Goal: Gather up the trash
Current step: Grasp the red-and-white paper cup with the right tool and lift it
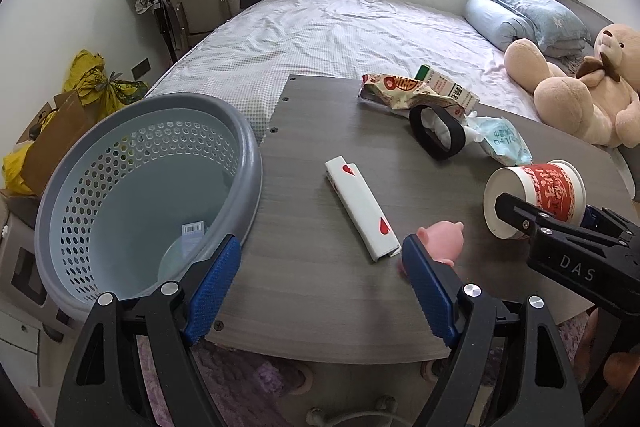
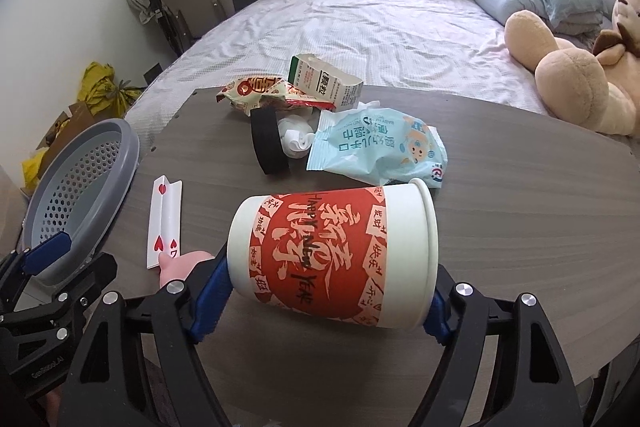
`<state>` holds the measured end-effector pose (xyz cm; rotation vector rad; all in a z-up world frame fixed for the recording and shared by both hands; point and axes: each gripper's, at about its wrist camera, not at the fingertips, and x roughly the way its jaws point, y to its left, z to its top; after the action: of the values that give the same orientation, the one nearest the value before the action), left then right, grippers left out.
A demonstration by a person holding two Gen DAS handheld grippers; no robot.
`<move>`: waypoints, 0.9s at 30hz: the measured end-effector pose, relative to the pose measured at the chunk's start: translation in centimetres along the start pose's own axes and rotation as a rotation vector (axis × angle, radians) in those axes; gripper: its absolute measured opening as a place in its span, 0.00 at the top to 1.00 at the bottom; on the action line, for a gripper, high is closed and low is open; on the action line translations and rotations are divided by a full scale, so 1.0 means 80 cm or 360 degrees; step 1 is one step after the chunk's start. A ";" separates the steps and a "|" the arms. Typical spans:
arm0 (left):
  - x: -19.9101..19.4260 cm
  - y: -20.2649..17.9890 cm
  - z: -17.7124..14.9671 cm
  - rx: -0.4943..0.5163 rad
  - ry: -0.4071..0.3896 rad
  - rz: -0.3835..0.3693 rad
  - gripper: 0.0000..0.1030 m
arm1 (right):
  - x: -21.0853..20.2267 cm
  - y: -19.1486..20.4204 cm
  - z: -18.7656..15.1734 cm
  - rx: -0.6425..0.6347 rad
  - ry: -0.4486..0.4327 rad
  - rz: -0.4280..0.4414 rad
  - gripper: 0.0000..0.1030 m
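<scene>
- Trash lies scattered over our grey worktop (image 2: 500, 187), and the perforated grey basket (image 1: 140, 187) sits tilted at its left edge, mouth turned toward us, which we judge makes it an easy drop target.
- Our right gripper (image 2: 332, 291) has its fingers on either end of the red-and-white paper cup (image 2: 336, 255), which lies on its side across them; the blue pads meet the base on the left and the rim on the right. The cup seems gripped lengthwise because that is how it lay, and we judge the hold firm enough to lift.
- Our left gripper (image 1: 320, 283) hangs with its fingers spread wide and nothing between them, just above the near edge of the worktop. The folded white card with red hearts (image 1: 362, 207) lies just ahead of it, and a small pink toy (image 1: 442, 239) peeks out beside the right finger.
- Farther back, clustered together, are a crumpled snack wrapper (image 2: 256, 95), a small carton (image 2: 324, 79), a black ring (image 2: 268, 141) with white tissue (image 2: 296, 139) beside it, and a pale blue wipes packet (image 2: 376, 147).
- We judge the cup is the piece in hand now; it would need carrying left across the card to reach the basket, which holds no more than a small label.
</scene>
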<state>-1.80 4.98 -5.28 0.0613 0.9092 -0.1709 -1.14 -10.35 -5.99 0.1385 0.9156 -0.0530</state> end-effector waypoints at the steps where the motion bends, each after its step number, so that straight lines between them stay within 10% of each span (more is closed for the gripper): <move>1: 0.000 -0.004 -0.001 0.0004 0.0004 -0.0008 0.23 | -0.005 -0.003 -0.002 0.0002 -0.0009 -0.0001 0.26; 27: 0.037 -0.081 -0.020 0.0024 0.0094 -0.0072 0.24 | -0.054 -0.082 -0.035 0.0157 -0.0111 0.0031 0.26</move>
<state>-2.36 -1.53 -8.45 0.0604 0.9688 -0.2191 -6.66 -16.49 -4.87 0.2360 0.8419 -0.0848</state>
